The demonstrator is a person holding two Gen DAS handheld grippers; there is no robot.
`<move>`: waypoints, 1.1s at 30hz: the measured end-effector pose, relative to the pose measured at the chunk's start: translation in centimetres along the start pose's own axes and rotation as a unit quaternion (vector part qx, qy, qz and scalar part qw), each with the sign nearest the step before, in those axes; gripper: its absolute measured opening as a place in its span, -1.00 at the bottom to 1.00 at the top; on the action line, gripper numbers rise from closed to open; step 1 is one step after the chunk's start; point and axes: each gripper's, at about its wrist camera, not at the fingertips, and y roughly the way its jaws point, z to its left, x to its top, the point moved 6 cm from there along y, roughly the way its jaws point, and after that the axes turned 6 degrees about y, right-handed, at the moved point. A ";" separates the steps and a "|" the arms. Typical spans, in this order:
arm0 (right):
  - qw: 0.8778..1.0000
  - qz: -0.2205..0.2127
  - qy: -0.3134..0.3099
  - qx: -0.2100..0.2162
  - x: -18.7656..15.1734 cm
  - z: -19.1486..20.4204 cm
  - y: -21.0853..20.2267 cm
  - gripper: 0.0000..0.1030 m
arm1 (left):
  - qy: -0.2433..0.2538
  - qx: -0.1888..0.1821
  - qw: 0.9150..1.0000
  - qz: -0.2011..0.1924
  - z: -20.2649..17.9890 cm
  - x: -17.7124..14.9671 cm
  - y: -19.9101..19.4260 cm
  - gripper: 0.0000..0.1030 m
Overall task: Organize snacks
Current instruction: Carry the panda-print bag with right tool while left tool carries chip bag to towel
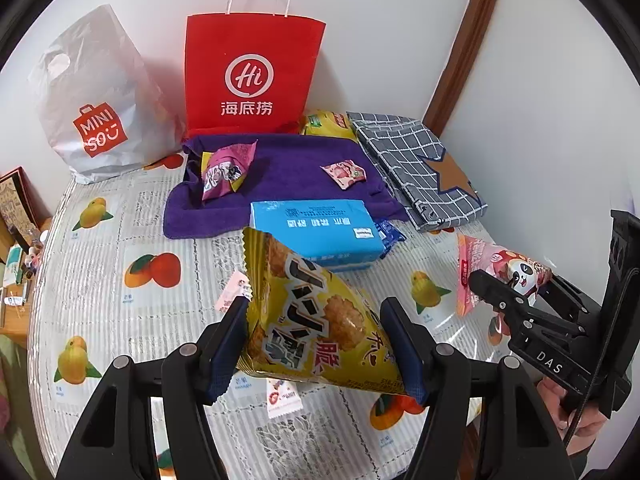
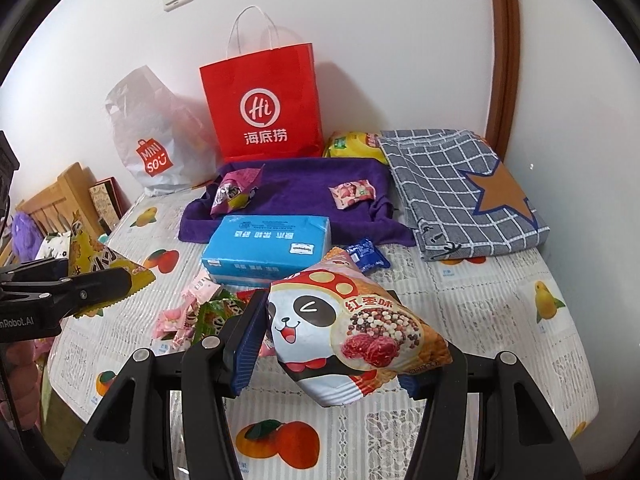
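Both tools were mid-carry above the bench: the left tool (image 1: 320, 344) pinched a yellow cracker bag (image 1: 316, 320), the right tool (image 2: 348, 344) pinched a panda snack bag (image 2: 352, 332). Next, probably, each needed setting down toward twelve o'clock, on the purple towel (image 2: 296, 188).

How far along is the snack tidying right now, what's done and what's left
Nothing visibly packed yet. In hand: the left gripper holds the yellow cracker bag, the right gripper the panda snack bag, both lifted. Left: two packets on the purple towel, the blue packet, and loose candies on the table.
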 end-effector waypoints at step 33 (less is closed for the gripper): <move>0.999 -0.031 -0.004 0.020 14.1 0.3 10.5 0.08 | -0.032 0.058 0.998 -0.020 8.2 10.9 7.6 0.25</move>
